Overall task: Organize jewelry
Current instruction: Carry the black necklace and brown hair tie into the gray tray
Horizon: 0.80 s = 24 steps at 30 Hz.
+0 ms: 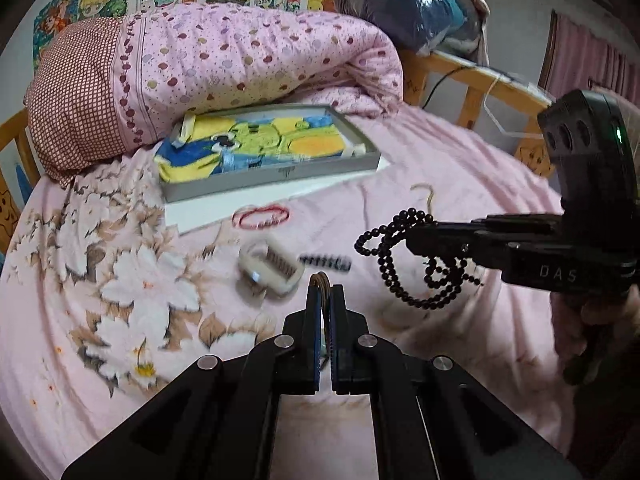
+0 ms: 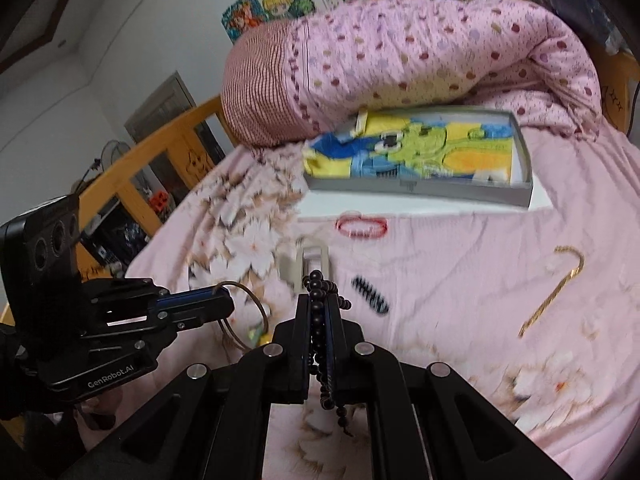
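Note:
My left gripper [image 1: 325,292] is shut on a thin brown cord necklace [image 1: 321,280], which hangs in loops in the right wrist view [image 2: 244,304]. My right gripper [image 2: 319,300] is shut on a black bead necklace [image 2: 318,284]; its loops dangle above the bed in the left wrist view [image 1: 404,256]. On the pink bedsheet lie a red bracelet [image 1: 261,216], a white hair clip [image 1: 268,268], a black comb clip [image 1: 325,262] and a gold chain [image 2: 554,296]. A grey box [image 1: 276,174] lined with a yellow cartoon towel sits behind them.
A rolled pink dotted quilt [image 1: 224,64] lies behind the box. A wooden bed rail [image 2: 140,160] runs along the left and far side. A bundle of bedding [image 1: 412,8] rests on the rail at the back right.

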Motion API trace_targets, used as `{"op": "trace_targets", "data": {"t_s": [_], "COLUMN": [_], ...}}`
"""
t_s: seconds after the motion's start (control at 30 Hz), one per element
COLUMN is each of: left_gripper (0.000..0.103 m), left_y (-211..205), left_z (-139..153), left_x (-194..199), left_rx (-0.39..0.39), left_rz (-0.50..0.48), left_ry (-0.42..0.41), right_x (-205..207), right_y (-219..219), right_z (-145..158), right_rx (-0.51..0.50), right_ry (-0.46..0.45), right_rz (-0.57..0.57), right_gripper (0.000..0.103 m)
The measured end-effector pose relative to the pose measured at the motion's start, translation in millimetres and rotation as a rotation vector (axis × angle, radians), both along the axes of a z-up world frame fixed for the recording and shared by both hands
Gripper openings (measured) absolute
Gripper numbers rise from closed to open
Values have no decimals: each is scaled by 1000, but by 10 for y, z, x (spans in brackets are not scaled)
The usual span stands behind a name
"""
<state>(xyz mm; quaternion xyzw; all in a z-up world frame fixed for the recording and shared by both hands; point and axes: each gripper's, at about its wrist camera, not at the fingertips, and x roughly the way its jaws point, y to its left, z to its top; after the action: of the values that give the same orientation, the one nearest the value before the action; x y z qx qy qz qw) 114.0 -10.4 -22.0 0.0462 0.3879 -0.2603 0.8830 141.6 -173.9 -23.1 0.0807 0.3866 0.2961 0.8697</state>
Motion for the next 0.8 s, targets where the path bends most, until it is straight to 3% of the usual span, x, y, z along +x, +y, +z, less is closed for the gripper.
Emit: {"op": "trace_targets", "data": {"t_s": [0.23, 0.37, 0.63, 0.8], "left_gripper": [2, 2, 2, 2], "left_y": [-153, -223, -345, -456], "left_z": [248, 310, 297, 104], "left_x": [567, 1017, 1959, 2419], "left_rx": [-14, -29, -112, -161], "left_rz": [36, 69, 96, 123], "left_ry": [-59, -91, -95, -24], "right_x": [564, 1097, 1990, 2296], "right_y": [-167, -270, -473, -575], "right_z": [294, 353, 157, -92], "right_rx": [-17, -35, -27, -44], "right_ry": [-87, -112, -81, -37], "right_rz": [-15, -54, -151, -194], "right_gripper": [6, 6, 6, 6]}}
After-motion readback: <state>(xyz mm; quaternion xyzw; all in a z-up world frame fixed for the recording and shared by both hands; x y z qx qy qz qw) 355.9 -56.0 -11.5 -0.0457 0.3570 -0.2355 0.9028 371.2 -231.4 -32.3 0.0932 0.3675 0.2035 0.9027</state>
